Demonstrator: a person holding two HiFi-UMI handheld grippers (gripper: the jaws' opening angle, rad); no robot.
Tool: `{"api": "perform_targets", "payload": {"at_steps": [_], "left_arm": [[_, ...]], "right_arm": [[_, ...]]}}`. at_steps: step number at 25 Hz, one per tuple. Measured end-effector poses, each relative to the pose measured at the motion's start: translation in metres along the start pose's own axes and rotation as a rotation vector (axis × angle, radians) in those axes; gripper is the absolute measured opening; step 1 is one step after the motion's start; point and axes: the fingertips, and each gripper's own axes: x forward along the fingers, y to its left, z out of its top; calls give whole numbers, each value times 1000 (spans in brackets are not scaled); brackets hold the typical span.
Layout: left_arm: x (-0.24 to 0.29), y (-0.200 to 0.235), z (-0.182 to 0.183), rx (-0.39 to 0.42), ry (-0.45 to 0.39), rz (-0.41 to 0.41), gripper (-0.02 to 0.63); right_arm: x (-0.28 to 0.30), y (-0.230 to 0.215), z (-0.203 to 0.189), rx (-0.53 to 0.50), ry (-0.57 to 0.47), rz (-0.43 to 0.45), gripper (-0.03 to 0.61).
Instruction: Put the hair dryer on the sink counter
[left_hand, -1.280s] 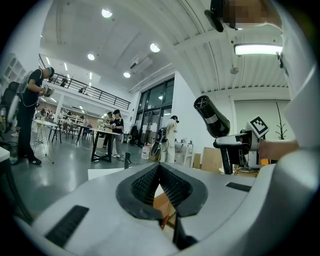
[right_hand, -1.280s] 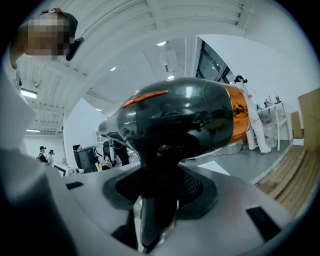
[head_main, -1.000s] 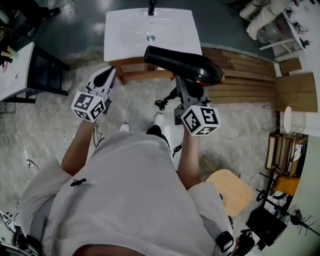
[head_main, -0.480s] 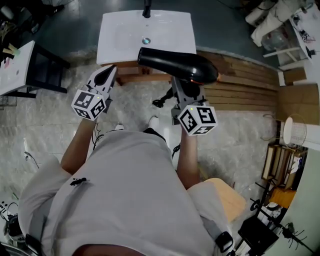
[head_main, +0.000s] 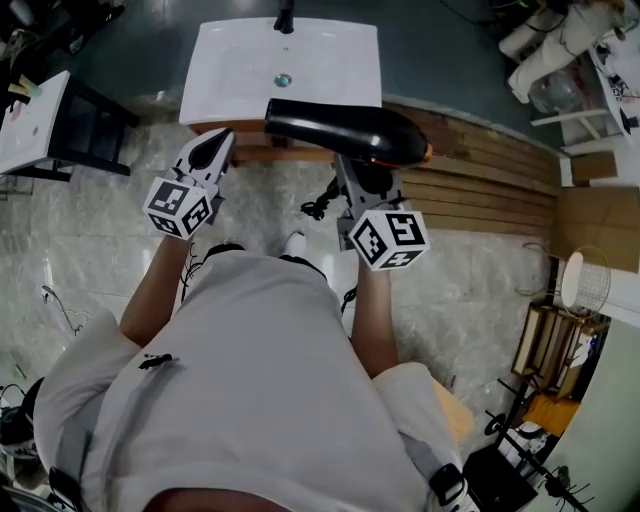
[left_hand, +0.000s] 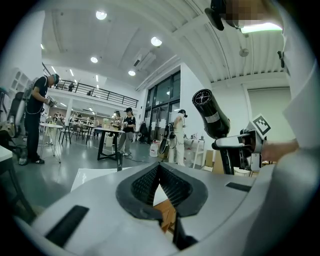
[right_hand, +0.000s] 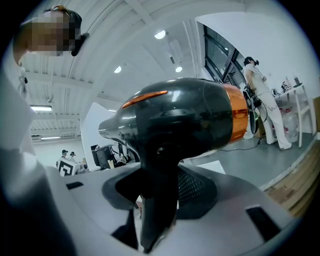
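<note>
The black hair dryer (head_main: 345, 130) with an orange ring is held level in the air, its nozzle over the front edge of the white sink counter (head_main: 250, 60). My right gripper (head_main: 358, 178) is shut on the dryer's handle, which stands upright between the pads (right_hand: 192, 187) under the dryer's body (right_hand: 185, 120). My left gripper (head_main: 218, 143) hangs to the left of the dryer, in front of the counter, its jaws shut on nothing. From the left gripper (left_hand: 159, 167) I see the dryer (left_hand: 212, 117) up on the right and the counter (left_hand: 92, 177) just ahead.
A black faucet (head_main: 285, 18) stands at the counter's back edge. Under the counter is a wooden shelf (head_main: 270, 153). Wooden planks (head_main: 490, 165) lie to the right, a white-topped table (head_main: 35, 120) to the left. A dark cord (head_main: 320, 205) dangles below the dryer. People stand far off.
The person has stepped forward. The right gripper with the dryer has shifted a little left and toward the counter. The left gripper kept its place beside it.
</note>
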Motion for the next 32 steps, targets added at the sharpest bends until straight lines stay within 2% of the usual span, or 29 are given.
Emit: {"api": "perform_targets", "payload": {"at_steps": [19, 32], "left_arm": [[40, -30, -11, -9, 42, 8, 2], [55, 8, -14, -28, 55, 1, 3]], "right_arm": [[-6, -50, 2, 10, 18, 30, 173], [36, -49, 3, 24, 24, 31, 173]]}}
